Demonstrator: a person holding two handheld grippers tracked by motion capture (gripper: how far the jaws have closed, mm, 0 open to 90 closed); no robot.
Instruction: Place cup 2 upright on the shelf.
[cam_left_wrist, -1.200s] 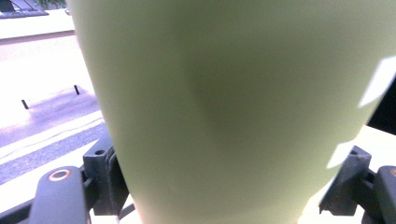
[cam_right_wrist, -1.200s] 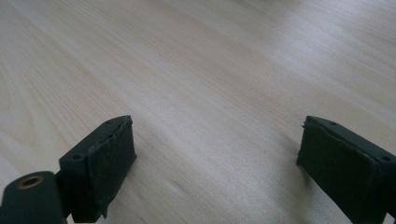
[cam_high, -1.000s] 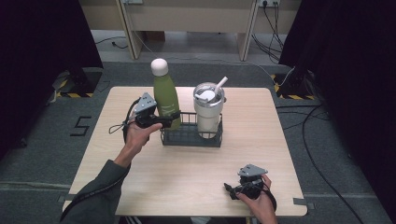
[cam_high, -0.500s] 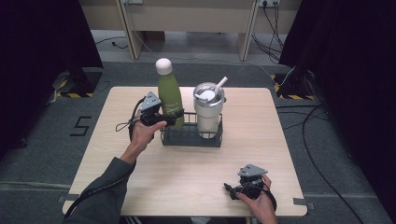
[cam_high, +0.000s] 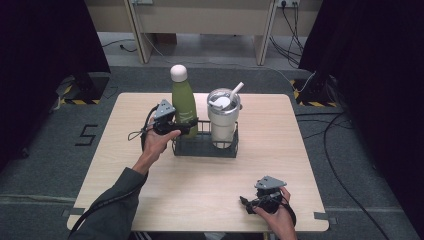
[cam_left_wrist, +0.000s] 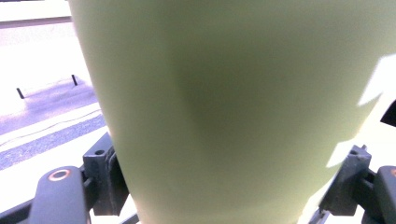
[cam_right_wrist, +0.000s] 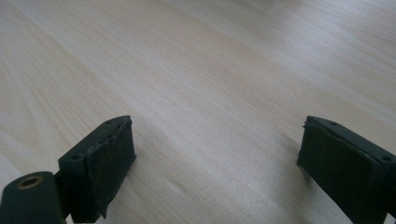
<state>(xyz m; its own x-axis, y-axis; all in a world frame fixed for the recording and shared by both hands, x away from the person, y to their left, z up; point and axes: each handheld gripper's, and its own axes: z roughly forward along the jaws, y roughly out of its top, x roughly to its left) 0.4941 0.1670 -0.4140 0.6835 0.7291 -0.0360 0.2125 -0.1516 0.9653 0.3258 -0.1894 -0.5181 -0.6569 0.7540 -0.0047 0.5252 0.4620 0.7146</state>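
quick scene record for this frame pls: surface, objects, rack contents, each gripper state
surface: light wooden table
rack: black wire rack, mid-table
bottle: green bottle, white cap, upright at the rack's left end
tumbler: steel tumbler with lid and straw, upright in the rack's right side
left gripper: jaws on either side of the green bottle's body, apparently gripping it
right gripper: open, holding nothing, low over the table's near right part
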